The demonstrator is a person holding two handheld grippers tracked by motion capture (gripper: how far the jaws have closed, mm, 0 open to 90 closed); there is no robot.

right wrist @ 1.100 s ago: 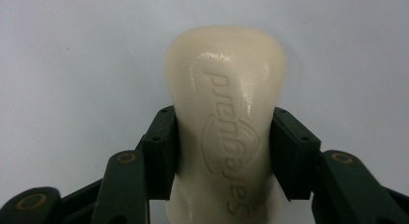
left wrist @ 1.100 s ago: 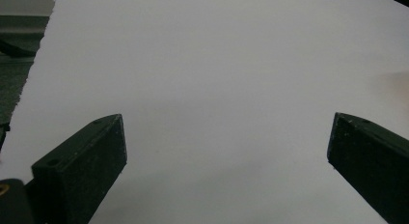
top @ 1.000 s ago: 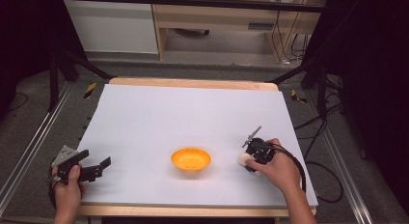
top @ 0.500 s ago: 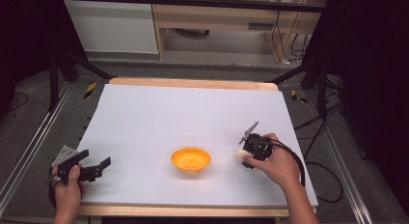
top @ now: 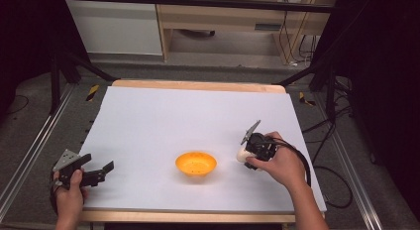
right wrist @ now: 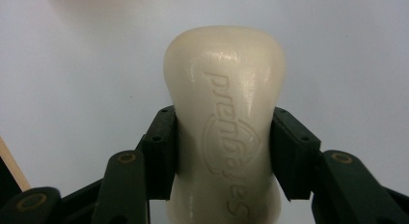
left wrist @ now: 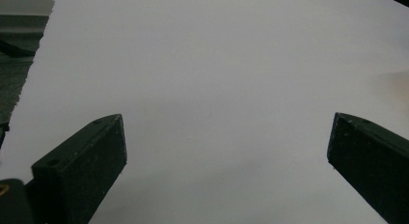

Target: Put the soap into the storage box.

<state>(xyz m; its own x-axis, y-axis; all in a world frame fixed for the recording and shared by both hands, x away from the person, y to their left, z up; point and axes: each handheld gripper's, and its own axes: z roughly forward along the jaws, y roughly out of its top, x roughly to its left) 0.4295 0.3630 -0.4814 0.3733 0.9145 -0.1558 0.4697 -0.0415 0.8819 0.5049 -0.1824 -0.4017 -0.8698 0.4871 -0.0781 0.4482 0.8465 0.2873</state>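
Note:
A cream bar of soap [right wrist: 224, 118] with embossed lettering is clamped between the two black jaws of my right gripper [right wrist: 224, 154]. In the high view the right gripper [top: 246, 154] holds the soap [top: 242, 154] just above the white table, right of an orange bowl [top: 196, 163]. The bowl stands near the table's front middle and looks empty. My left gripper [top: 100, 172] rests at the front left corner, jaws wide apart. In its own view the left gripper [left wrist: 226, 151] has only bare white table between its fingers.
The white table sheet [top: 188, 116] lies on a wooden board whose back edge [top: 198, 85] shows. Black frame legs, cables and metal rails surround the table. A pale cabinet [top: 116, 22] stands beyond the far edge.
The right gripper with the soap has shifted slightly left and away from the front edge, closer to the bowl. The left gripper has stayed put.

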